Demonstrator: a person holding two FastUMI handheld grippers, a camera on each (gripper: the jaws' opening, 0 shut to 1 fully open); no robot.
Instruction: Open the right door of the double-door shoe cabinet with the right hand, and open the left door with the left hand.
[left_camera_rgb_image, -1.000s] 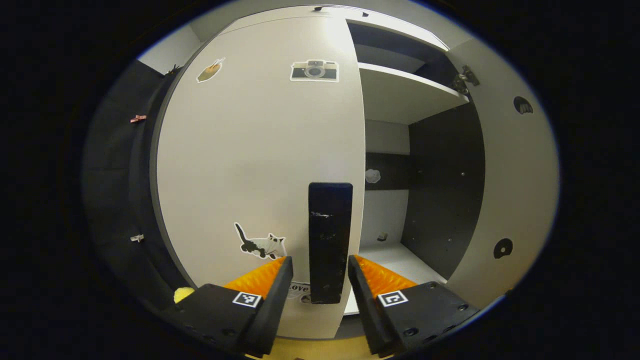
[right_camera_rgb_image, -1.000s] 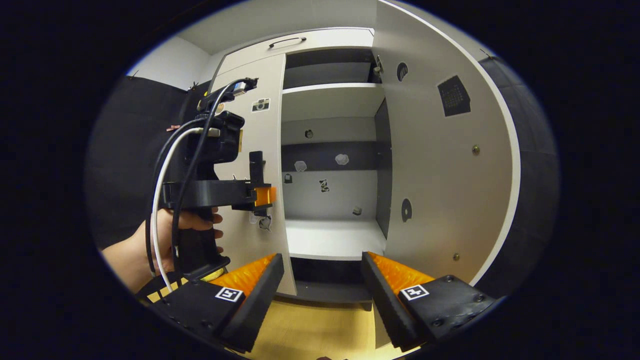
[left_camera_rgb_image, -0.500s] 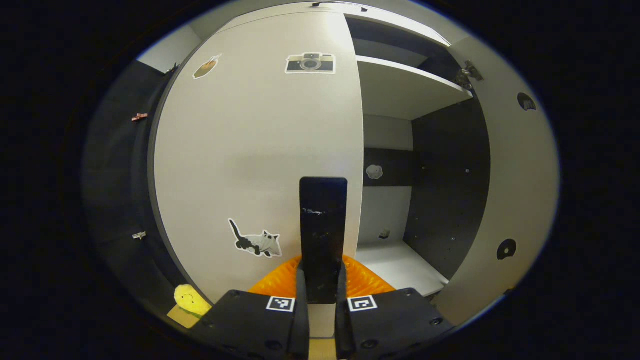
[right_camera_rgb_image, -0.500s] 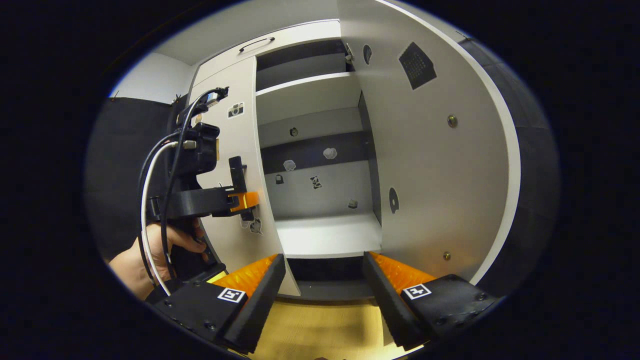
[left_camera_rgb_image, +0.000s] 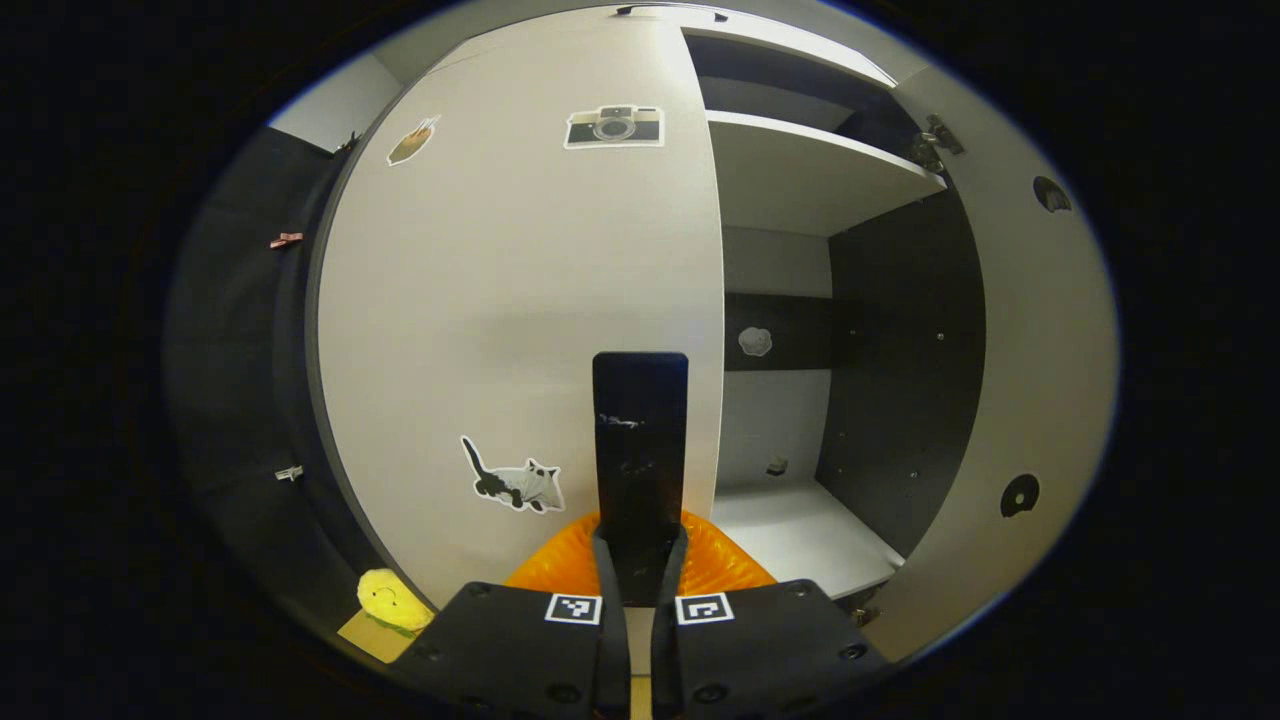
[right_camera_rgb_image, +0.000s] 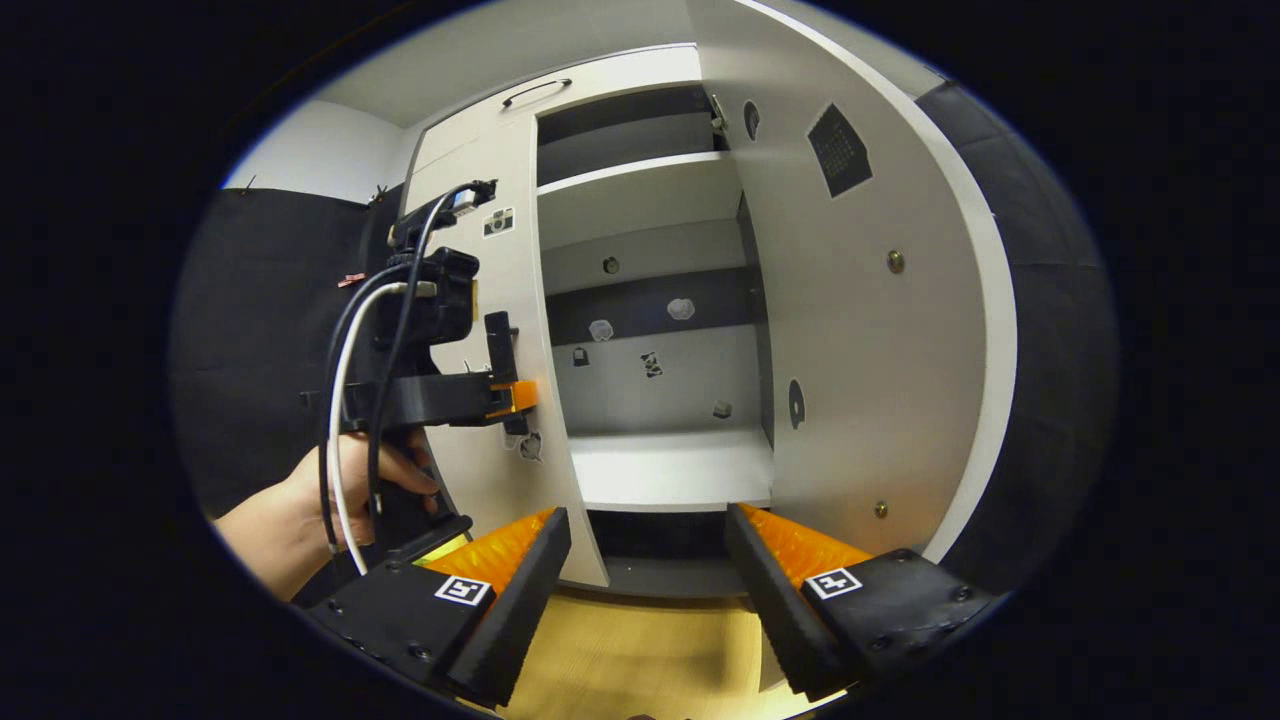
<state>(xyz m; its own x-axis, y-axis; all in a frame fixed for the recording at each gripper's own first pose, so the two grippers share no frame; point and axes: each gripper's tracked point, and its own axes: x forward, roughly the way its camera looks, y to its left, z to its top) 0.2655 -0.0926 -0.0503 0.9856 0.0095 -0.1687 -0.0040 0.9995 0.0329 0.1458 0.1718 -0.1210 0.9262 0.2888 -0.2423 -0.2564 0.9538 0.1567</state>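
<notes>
Left tongs (left_camera_rgb_image: 637, 560) clamped on the black upright bar handle (left_camera_rgb_image: 640, 450) of the closed white left door (left_camera_rgb_image: 520, 330). Right tongs (right_camera_rgb_image: 645, 560) spread wide, gripping nothing, facing the swung-open white right door (right_camera_rgb_image: 880, 330).

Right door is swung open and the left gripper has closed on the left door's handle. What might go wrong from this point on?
1. The left gripper pinches only the lower end of the black handle, so it may slip off once pulling starts.
2. The left door hinges at its far edge; a straight pull, not an arc, could twist the grip loose.
3. The right gripper hangs open before the cabinet, near the left door's free edge, and might be struck as it swings.
</notes>
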